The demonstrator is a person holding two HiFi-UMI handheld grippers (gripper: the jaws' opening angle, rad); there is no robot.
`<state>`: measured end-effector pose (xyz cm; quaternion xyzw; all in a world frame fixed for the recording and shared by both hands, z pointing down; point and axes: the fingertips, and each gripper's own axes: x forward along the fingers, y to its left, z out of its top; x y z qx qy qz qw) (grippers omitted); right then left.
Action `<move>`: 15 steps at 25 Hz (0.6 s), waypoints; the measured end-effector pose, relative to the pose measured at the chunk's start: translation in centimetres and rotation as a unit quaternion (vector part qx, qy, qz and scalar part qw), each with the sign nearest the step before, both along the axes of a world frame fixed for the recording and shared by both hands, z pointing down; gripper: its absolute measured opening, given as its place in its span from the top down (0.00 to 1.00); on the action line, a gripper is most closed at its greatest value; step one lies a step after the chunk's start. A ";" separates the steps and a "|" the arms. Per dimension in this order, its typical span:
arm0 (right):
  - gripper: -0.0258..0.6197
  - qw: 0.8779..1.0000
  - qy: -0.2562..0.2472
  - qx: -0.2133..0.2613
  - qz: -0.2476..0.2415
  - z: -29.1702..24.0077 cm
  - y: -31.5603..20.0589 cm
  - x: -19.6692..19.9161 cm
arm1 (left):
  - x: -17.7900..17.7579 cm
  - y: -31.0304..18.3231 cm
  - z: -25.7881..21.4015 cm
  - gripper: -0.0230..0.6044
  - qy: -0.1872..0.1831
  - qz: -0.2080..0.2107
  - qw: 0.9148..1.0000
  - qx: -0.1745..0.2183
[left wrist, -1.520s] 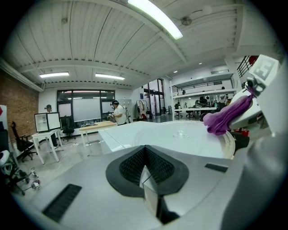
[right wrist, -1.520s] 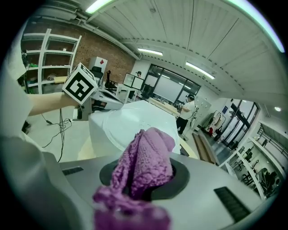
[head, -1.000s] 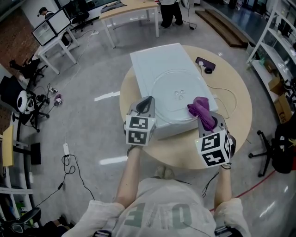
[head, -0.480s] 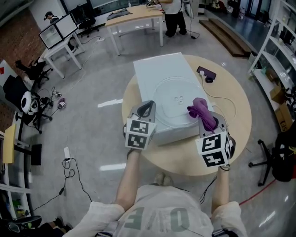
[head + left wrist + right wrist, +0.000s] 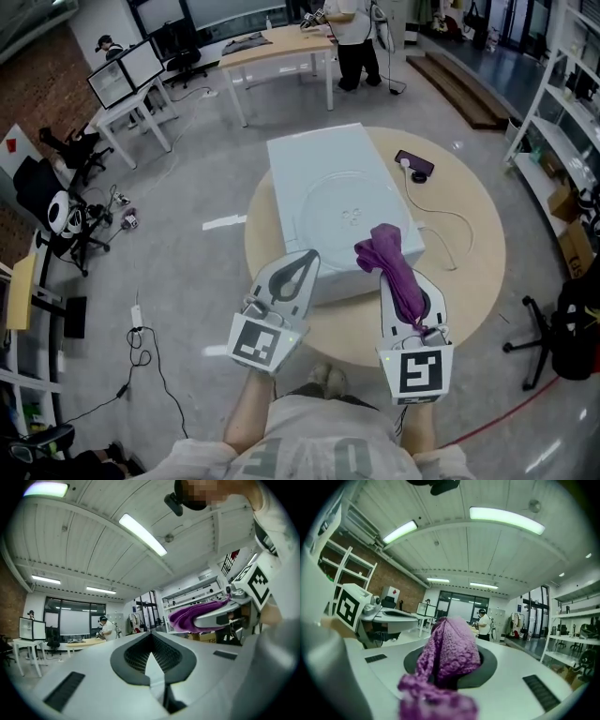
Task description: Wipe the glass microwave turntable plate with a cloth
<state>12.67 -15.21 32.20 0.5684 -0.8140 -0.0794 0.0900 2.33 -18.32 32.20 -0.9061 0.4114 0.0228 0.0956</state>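
The clear glass turntable plate lies flat on top of a white microwave standing on a round wooden table. In the head view both grippers are held up near the table's front edge, above and short of the plate. My left gripper is shut with nothing in it; in the left gripper view its jaws meet and point up at the ceiling. My right gripper is shut on a purple cloth, which bunches over its jaws. The cloth touches nothing else.
A dark phone and a white cable lie on the table to the right of the microwave. A person stands at a far desk. Shelving lines the right side; an office chair base is at right.
Both grippers have risen off the microwave top, drawn back toward me and tilted upward. The cloth came up with the right gripper.
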 end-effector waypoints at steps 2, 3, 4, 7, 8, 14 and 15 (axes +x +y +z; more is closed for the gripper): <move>0.88 0.999 -0.031 0.018 -0.011 0.4 1.5 -0.1 | 0.3 1.8 0.6 0.96 0.005 0.019 1.000 -0.003; 0.88 0.999 -0.042 0.018 -0.017 1.2 2.3 -0.2 | 0.3 2.7 1.2 0.96 0.006 0.025 1.000 -0.008; 0.88 0.998 -0.051 0.012 -0.023 2.2 3.2 -0.4 | 0.3 3.5 1.9 0.96 0.003 0.028 0.999 -0.015; 0.88 0.998 -0.054 -0.015 -0.036 4.7 5.5 -1.1 | -0.3 5.6 3.9 0.96 -0.006 0.027 0.999 -0.040; 0.89 0.998 -0.046 -0.021 -0.038 5.2 6.4 -1.3 | -0.4 6.1 4.3 0.96 -0.006 0.028 0.999 -0.044; 0.89 0.999 -0.021 -0.037 -0.017 6.1 13.0 -2.4 | -1.5 13.2 4.0 0.96 -0.011 0.037 0.999 0.000; 0.88 0.999 -0.025 -0.039 -0.017 6.0 14.6 -2.9 | -2.3 15.2 4.0 0.96 -0.008 0.035 0.999 0.004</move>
